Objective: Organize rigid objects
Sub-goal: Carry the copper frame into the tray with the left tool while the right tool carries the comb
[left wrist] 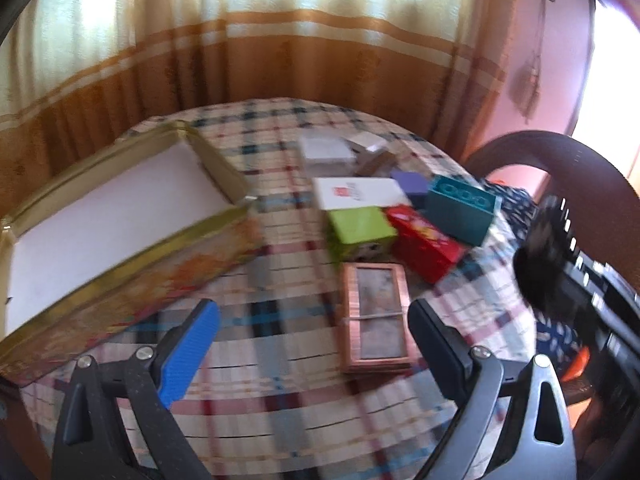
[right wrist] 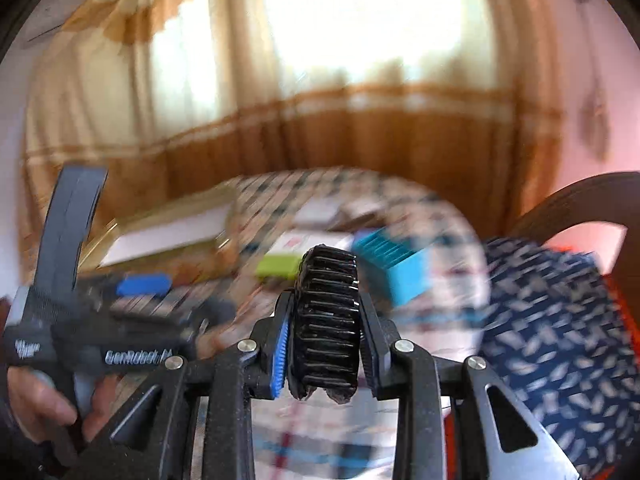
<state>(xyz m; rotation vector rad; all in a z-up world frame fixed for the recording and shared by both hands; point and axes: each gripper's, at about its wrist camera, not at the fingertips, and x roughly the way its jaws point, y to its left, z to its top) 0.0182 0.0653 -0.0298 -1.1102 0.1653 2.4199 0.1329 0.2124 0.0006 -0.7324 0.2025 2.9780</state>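
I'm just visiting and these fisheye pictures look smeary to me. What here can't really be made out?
- Black ribbed object, right wrist view: clamped in the right gripper; blur leaves what it is unclear.
- White box, left wrist view: red print too blurred to read.
- Green box, left wrist view: lower front picture blurred.
- Tray, left wrist view: near end cut off by the picture edge.
- Left gripper: open, nothing between the fingers.

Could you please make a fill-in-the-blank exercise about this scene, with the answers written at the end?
1. The right gripper is shut on a ribbed object whose colour is ____.
2. The left gripper has nothing between its fingers; it is ____.
3. The large gold-rimmed tray has a bare floor whose colour is ____.
4. The green box lies on a tablecloth with a ____ pattern.

Answers: black; open; white; checked
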